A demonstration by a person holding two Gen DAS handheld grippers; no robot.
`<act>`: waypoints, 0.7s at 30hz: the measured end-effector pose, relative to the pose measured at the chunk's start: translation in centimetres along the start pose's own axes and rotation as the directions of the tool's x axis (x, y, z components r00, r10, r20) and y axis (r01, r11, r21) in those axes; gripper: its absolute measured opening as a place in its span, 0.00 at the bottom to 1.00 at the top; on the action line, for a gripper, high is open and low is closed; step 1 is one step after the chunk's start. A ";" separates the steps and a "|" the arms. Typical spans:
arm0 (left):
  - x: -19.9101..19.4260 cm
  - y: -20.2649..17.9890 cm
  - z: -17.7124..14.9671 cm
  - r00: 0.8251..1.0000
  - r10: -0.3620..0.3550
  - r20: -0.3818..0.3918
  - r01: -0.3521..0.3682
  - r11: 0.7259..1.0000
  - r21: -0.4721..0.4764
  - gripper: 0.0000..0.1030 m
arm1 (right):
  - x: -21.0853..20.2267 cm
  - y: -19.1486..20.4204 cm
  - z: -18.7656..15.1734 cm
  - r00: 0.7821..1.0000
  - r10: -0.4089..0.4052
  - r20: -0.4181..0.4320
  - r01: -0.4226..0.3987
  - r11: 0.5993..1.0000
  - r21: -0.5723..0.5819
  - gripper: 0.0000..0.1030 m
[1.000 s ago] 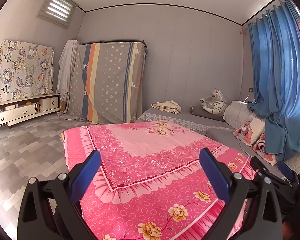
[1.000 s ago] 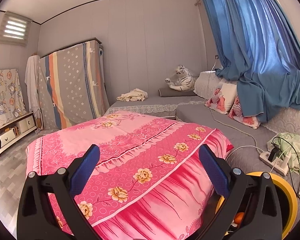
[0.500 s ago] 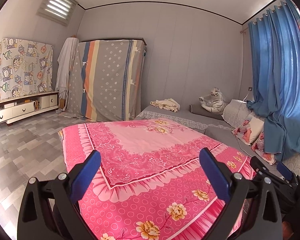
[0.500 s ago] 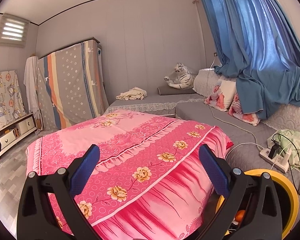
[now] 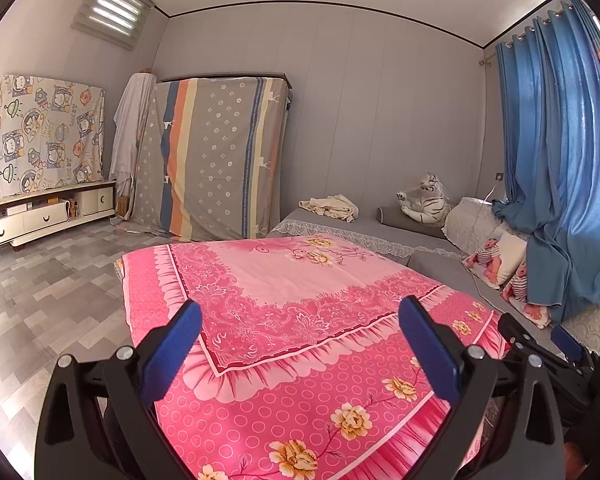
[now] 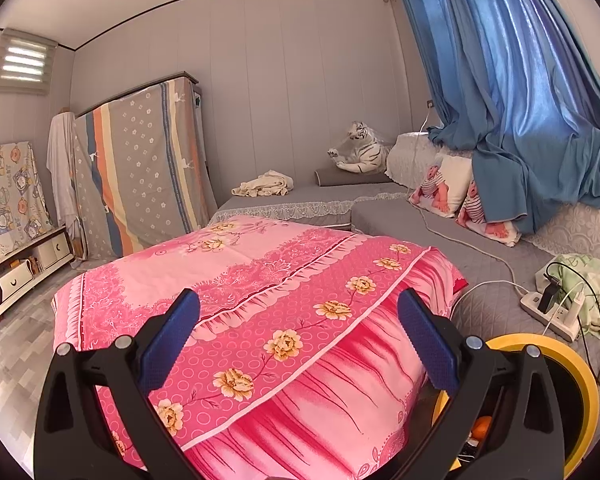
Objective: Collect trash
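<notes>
Both grippers hang over the pink blanket (image 5: 300,300). The left gripper (image 5: 300,344) is wide open and holds nothing. The right gripper (image 6: 298,340) is wide open and empty too. The yellow bin (image 6: 572,364) sits at 4 o'clock in the right view, just beside the blanket, with something orange inside. I see no trash on the blanket. White cords (image 6: 500,276) lie near the bin at 3 o'clock. I think a gripper could snag a cord there, or grab the wrong thing.
</notes>
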State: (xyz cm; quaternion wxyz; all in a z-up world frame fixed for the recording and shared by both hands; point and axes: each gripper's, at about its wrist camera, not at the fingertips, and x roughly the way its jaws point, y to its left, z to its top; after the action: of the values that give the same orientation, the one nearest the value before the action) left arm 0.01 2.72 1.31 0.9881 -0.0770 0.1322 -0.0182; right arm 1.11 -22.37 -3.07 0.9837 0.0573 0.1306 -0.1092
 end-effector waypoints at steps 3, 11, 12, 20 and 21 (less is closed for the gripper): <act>0.0 0.0 0.0 1.000 -0.001 -0.001 0.001 1.000 0.001 0.92 | 0.0 0.0 0.1 1.000 0.001 -0.002 -0.001 1.000 0.000 0.92; 0.1 0.0 0.0 1.000 -0.003 -0.004 0.003 1.000 0.002 0.92 | 0.2 -0.1 -0.2 1.000 0.000 -0.006 0.000 1.000 0.004 0.92; 0.1 0.0 0.0 1.000 -0.004 -0.005 0.004 1.000 0.002 0.92 | 0.3 -0.1 -0.2 1.000 -0.001 -0.007 0.001 1.000 0.005 0.92; 0.3 -0.1 -0.1 1.000 -0.008 -0.014 0.008 1.000 0.008 0.92 | 0.3 -0.2 -0.3 1.000 -0.002 -0.013 0.002 1.000 0.008 0.92; 0.3 -0.2 -0.1 1.000 -0.008 -0.015 0.008 1.000 0.008 0.92 | 0.3 -0.2 -0.3 1.000 -0.003 -0.013 0.003 1.000 0.010 0.92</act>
State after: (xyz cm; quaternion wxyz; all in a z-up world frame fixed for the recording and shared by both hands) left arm 0.23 2.53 1.14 0.9873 -0.0735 0.1391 -0.0232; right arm 1.30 -22.61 -3.44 0.9824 0.0627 0.1367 -0.1109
